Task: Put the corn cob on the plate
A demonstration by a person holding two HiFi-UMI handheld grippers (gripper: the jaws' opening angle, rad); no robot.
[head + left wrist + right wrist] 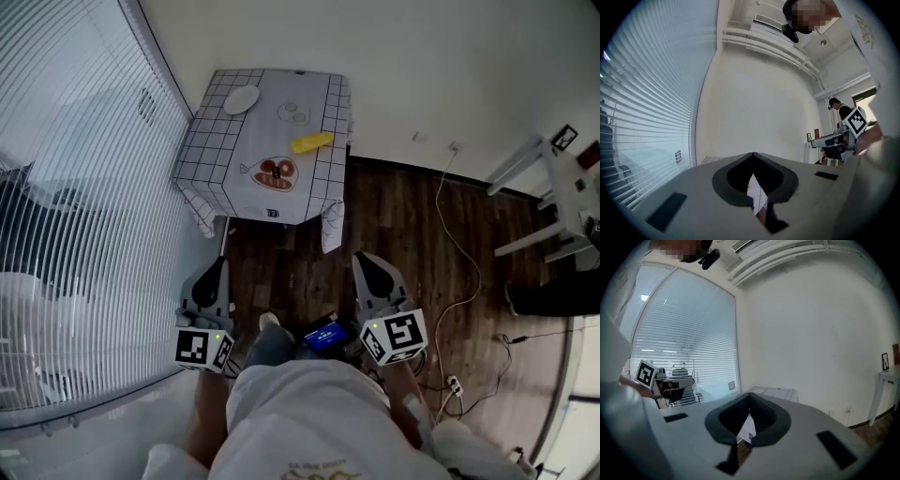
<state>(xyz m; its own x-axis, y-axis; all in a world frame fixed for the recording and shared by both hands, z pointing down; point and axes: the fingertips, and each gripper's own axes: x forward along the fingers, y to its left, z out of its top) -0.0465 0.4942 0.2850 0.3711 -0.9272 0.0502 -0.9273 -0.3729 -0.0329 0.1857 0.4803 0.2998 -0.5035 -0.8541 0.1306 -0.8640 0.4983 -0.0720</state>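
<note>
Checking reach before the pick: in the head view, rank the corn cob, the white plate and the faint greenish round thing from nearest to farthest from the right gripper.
From the right gripper:
1. corn cob, on the right side.
2. faint greenish round thing, just beyond it, nearer the centre.
3. white plate, far left.

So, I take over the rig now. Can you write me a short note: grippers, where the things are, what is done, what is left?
Left gripper: shut, empty.
Right gripper: shut, empty.
Both hang over the floor, short of the table.
Corn cob: lies on the table near its right edge.
White plate: far left part of the table, empty, apart from the cob.
Done: nothing yet.
Left: reach the table, grasp the cob, set it on the plate.
</note>
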